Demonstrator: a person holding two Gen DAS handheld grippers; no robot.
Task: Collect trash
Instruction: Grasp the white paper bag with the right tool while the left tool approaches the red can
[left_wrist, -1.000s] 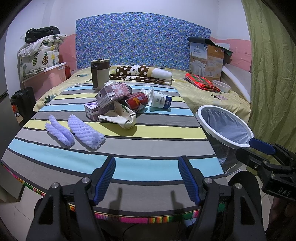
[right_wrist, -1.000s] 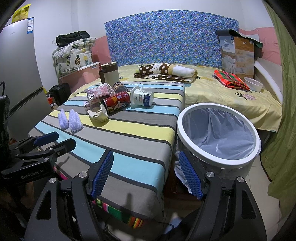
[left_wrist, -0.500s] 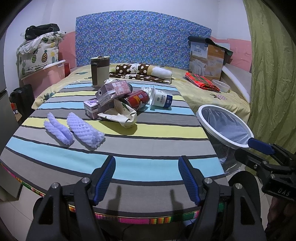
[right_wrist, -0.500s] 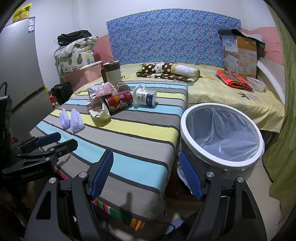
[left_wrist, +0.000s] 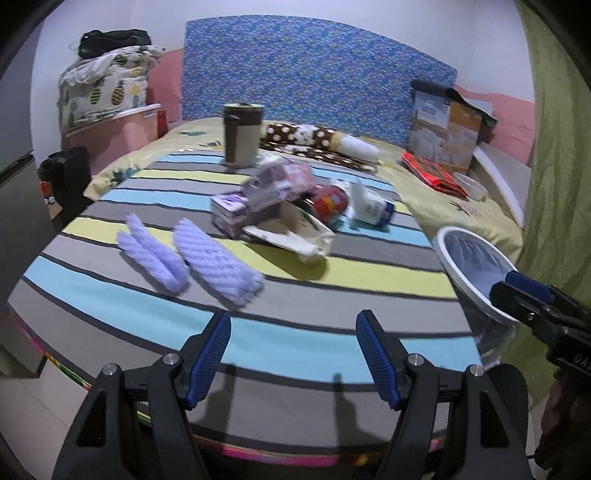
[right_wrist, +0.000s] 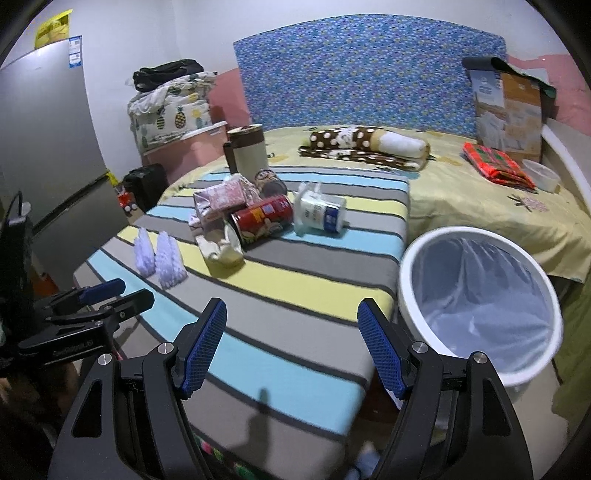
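Both grippers have shifted closer in over the striped tabletop (left_wrist: 332, 273) since a second ago; trash pile looks nearer in both views, nothing on the tabletop has moved.

Left gripper (left_wrist: 293, 354) released, jaws wide apart, nothing between them, hovering over the near edge of the tabletop. Right gripper (right_wrist: 291, 345) also released and empty, jaws spread, over the near right part of the tabletop, just beside the bin.

Trash sits mid-tabletop in a loose cluster: red can (right_wrist: 262, 219) on its side, white bottle (right_wrist: 319, 214) with blue label lying just right of it, pink carton (right_wrist: 221, 195) tilted on top of a purple box (left_wrist: 229, 216), crumpled cream paper bag (left_wrist: 295, 236) at the front of the pile, touching the can. 2 lavender foam nets (left_wrist: 214, 264) lie side by side left of the pile, nearer the grippers, apart from the cluster.

White-rimmed bin (right_wrist: 480, 302) with clear liner stands on the floor right of the tabletop, close to its edge; the liner looks bare as far as visible.

Brown-and-cream mug (right_wrist: 247, 151) upright at the far tabletop edge. Behind: bed (right_wrist: 480, 199) with yellow sheet, polka-dot rolled blanket (right_wrist: 365, 147), blue floral headboard (right_wrist: 369, 74). Left wrist view slightly blurred.
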